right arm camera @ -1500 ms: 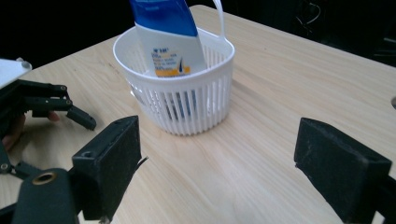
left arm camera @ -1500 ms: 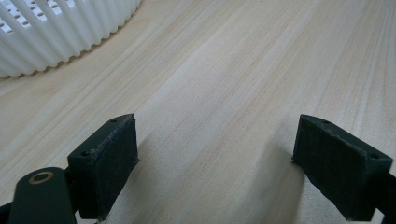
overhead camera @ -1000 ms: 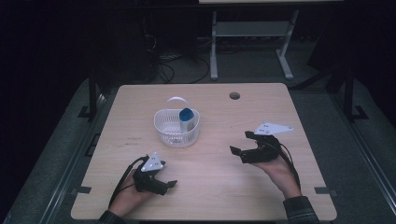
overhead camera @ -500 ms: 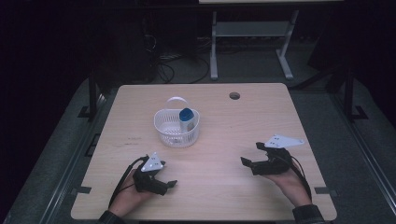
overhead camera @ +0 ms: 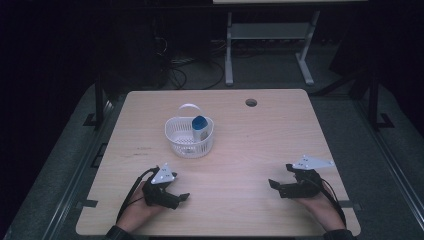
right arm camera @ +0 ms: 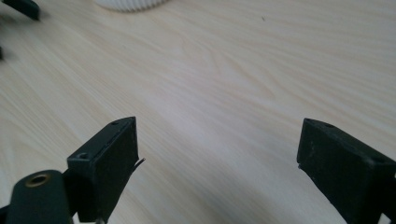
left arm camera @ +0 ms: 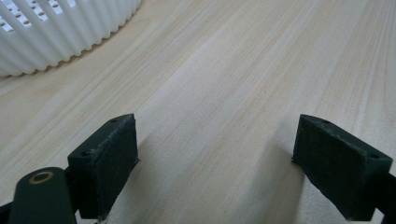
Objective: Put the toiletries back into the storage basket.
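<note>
A white slatted basket (overhead camera: 189, 138) with a raised handle stands left of the table's middle, and a blue-capped bottle (overhead camera: 200, 127) leans inside it. My left gripper (overhead camera: 176, 199) rests low on the table near the front left, open, with bare wood between its jaws (left arm camera: 217, 163). The basket's ribbed wall (left arm camera: 60, 32) shows at the upper left of the left gripper view. My right gripper (overhead camera: 277, 187) lies near the front right, open and holding nothing (right arm camera: 219, 168). The basket's base (right arm camera: 128, 4) sits at the top edge of the right gripper view.
The light wooden table (overhead camera: 250, 145) has a round cable hole (overhead camera: 251, 102) near its back edge. A metal stand (overhead camera: 270, 45) and cables lie on the dark floor behind. The other gripper's jaw tip (right arm camera: 21, 8) shows at the upper left of the right gripper view.
My right gripper has drawn back toward the front edge and dropped lower onto the table. The left gripper, the basket and the bottle have stayed still.
</note>
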A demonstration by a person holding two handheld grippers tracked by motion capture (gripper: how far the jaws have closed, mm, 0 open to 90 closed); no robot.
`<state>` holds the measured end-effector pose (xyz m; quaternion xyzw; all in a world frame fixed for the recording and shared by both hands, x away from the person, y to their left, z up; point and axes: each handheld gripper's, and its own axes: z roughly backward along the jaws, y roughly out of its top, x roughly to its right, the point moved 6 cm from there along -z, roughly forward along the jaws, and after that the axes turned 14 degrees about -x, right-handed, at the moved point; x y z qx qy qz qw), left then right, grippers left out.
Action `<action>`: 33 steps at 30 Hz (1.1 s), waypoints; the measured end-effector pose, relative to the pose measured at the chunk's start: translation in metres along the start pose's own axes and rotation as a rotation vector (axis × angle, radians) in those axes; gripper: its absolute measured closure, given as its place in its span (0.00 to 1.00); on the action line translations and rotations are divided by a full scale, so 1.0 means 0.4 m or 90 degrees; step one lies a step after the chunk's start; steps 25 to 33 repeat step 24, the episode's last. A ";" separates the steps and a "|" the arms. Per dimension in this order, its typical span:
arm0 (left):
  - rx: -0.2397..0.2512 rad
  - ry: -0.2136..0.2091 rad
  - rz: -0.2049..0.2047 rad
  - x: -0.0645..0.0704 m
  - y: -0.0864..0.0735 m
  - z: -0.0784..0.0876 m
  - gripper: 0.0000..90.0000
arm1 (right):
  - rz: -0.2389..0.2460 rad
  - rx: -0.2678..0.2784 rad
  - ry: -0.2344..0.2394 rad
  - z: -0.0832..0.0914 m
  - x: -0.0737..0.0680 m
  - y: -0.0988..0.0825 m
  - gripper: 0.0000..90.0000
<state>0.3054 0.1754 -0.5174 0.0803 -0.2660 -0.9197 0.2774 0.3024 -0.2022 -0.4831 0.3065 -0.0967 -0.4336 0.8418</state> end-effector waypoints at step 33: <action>0.000 0.001 0.002 0.000 -0.001 0.000 0.14 | -0.008 -0.062 -0.063 -0.045 0.053 -0.103 0.06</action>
